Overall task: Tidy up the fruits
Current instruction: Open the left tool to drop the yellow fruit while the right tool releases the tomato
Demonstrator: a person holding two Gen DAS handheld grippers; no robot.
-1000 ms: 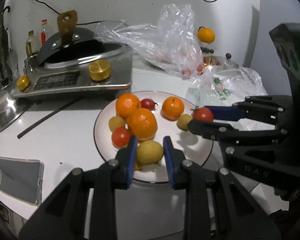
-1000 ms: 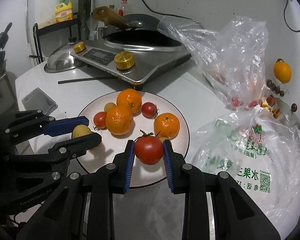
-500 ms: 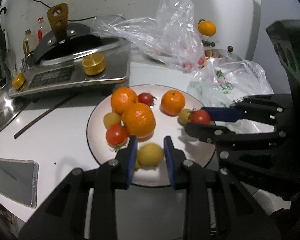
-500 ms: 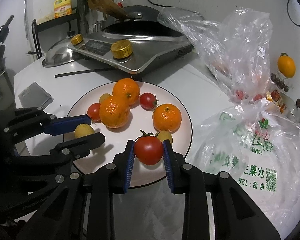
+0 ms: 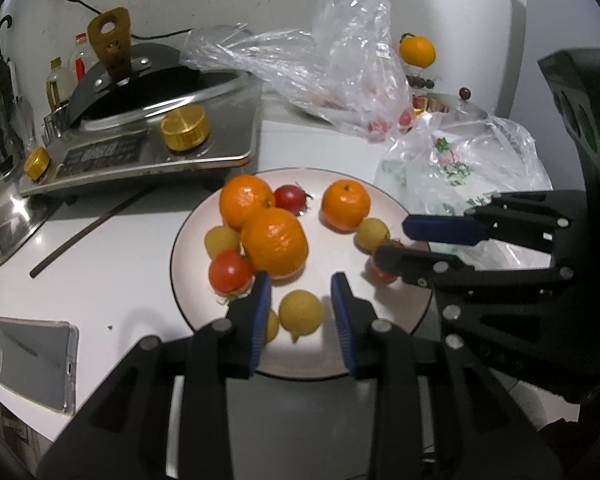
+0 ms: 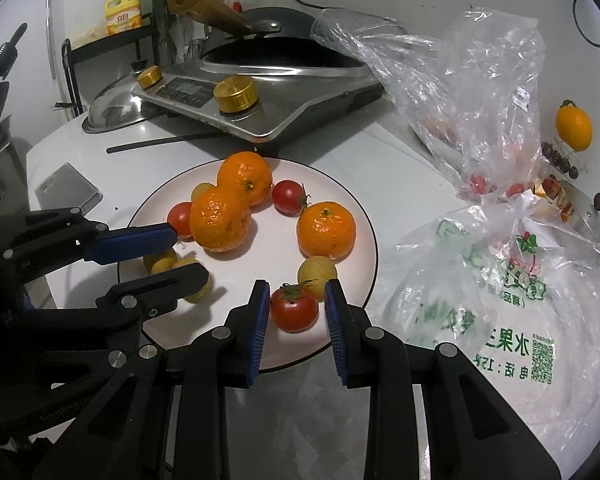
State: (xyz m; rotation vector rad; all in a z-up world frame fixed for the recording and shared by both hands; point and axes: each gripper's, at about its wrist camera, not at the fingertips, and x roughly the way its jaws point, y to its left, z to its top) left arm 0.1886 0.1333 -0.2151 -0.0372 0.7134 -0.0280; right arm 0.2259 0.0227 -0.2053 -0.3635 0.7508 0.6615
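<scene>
Both grippers, closed on fruit half a second earlier, now stand open over the plate (image 5: 188, 280): the left gripper (image 5: 300, 308) has released a yellow fruit (image 5: 301, 312), which lies on the plate's near edge between its parted fingers, and the right gripper (image 6: 293, 312) brackets a tomato (image 6: 294, 309) resting at the plate's near-right rim without touching it. Three oranges (image 6: 220, 220) and further tomatoes crowd the plate's centre; a printed plastic bag (image 6: 500, 280) lies just right of the plate, an induction cooker (image 6: 260, 92) behind it, a phone (image 5: 32, 356) to its left.

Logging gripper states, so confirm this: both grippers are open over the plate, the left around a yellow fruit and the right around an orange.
One thing is wrong: the right gripper brackets a red tomato, not an orange, as the right wrist view shows. The rest holds: both are open over the plate, with the left gripper around the yellow fruit.
</scene>
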